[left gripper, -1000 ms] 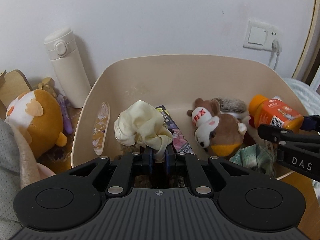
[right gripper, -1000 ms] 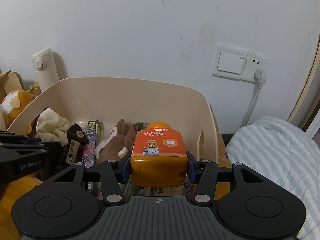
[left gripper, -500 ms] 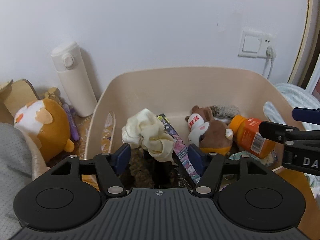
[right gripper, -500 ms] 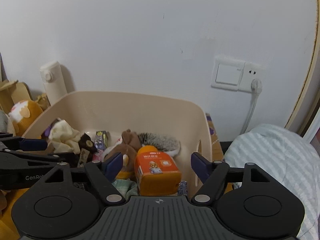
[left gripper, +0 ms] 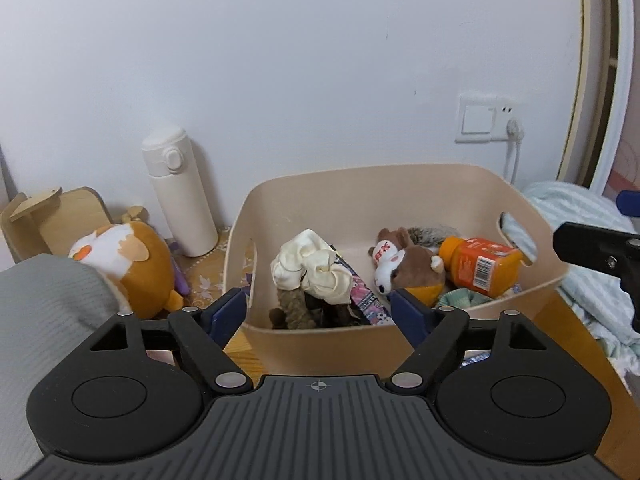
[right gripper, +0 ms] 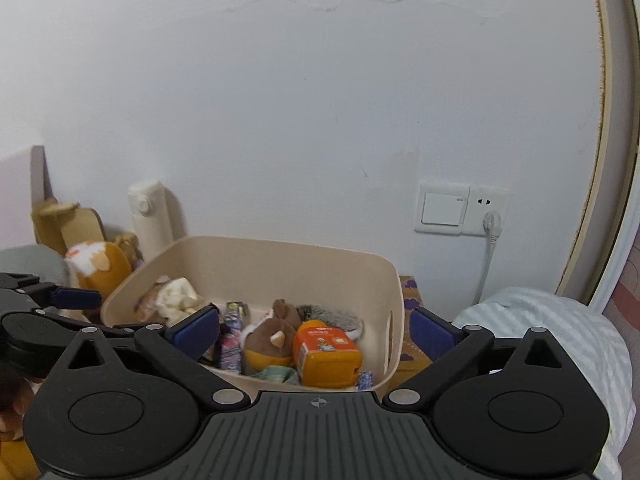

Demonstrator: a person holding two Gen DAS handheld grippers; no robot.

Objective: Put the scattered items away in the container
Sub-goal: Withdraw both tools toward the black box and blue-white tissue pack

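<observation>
The beige container stands on the wooden bench against the white wall, and both tools hang on its near side with nothing between their fingers. The left tool has its jaws opening; its blue pads stand apart on either side of the container's near left part and press on nothing. The right tool is also opening, its pads spread wide and released, with the container's right half seen between them.

Inside the container, a cream scrunchie lies at the left on top of a brown fuzzy item, beside a colourful printed packet. Toward the middle lies a brown plush animal with a white face, and far behind it a grey furry piece. The orange bottle lies on its side at the right, cap toward the plush, bottom against the right wall near the handle slot. A green cloth sits under it.

Outside, left of the container, a white flask stands upright by the wall, with an orange-and-white plush toy nearer and a wooden piece beyond it. A grey fabric fills the near left. A striped blanket lies to the right, below a wall switch and socket.
</observation>
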